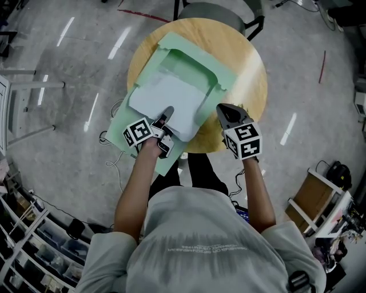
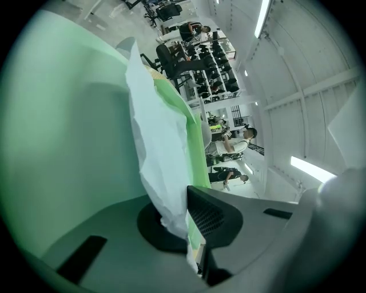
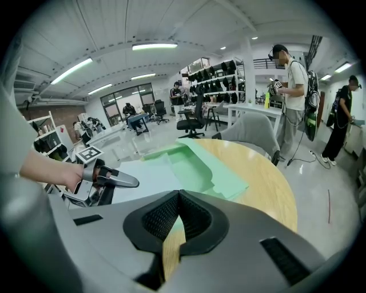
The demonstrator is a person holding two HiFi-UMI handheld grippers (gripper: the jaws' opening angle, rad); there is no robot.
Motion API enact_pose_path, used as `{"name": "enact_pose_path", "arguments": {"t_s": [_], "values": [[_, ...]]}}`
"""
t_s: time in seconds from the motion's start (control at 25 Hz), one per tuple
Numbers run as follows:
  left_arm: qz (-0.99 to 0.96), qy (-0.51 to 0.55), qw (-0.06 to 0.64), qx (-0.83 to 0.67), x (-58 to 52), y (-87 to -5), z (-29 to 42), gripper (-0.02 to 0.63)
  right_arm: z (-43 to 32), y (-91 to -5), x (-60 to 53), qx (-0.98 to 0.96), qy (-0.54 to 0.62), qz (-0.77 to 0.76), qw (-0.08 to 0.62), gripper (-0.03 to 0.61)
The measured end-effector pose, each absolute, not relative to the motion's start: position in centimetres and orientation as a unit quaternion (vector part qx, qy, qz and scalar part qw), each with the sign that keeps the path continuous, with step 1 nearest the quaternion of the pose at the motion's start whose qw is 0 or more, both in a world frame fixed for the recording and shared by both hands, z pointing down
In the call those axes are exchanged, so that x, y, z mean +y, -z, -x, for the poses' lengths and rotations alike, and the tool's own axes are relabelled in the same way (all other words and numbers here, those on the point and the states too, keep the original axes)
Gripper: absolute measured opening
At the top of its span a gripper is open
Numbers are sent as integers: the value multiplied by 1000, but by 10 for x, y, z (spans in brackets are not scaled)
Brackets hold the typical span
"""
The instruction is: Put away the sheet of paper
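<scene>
A white sheet of paper (image 1: pixel 166 94) lies on an open pale green folder (image 1: pixel 194 66) on the round wooden table (image 1: pixel 246 80). My left gripper (image 1: pixel 168 111) is shut on the sheet's near edge. In the left gripper view the paper (image 2: pixel 160 154) stands pinched in that gripper (image 2: pixel 186 220), with the folder (image 2: pixel 68 131) behind it and a green strip beside the sheet. My right gripper (image 1: pixel 219 107) hovers over the table's near right part, beside the folder, shut with nothing in it (image 3: pixel 179 194). The right gripper view also shows the left gripper (image 3: pixel 117 182) on the paper (image 3: pixel 146 171).
A grey chair (image 1: pixel 217 11) stands at the table's far side. Cables (image 1: pixel 111 140) lie on the floor at the near left. Shelving (image 1: pixel 320 200) is at the right. People (image 3: pixel 291 86) stand beyond the table.
</scene>
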State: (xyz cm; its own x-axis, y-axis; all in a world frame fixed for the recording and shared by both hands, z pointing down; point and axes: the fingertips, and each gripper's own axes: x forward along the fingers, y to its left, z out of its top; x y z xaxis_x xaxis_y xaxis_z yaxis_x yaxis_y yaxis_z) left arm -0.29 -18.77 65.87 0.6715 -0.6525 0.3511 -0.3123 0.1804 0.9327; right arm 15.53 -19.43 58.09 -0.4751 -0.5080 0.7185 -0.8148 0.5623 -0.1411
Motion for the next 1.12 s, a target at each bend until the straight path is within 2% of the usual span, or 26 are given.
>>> {"name": "enact_pose_path", "arguments": {"t_s": [0.36,1.12], "values": [[-619,142,649,-419,-212,-658,6,20,-164,-581,-198,-820,-244,-408,319,28],[-612,151,651,-423,-270,-659,-34,20,-200,-572,-220,-815,-247,-416,319,28]]}}
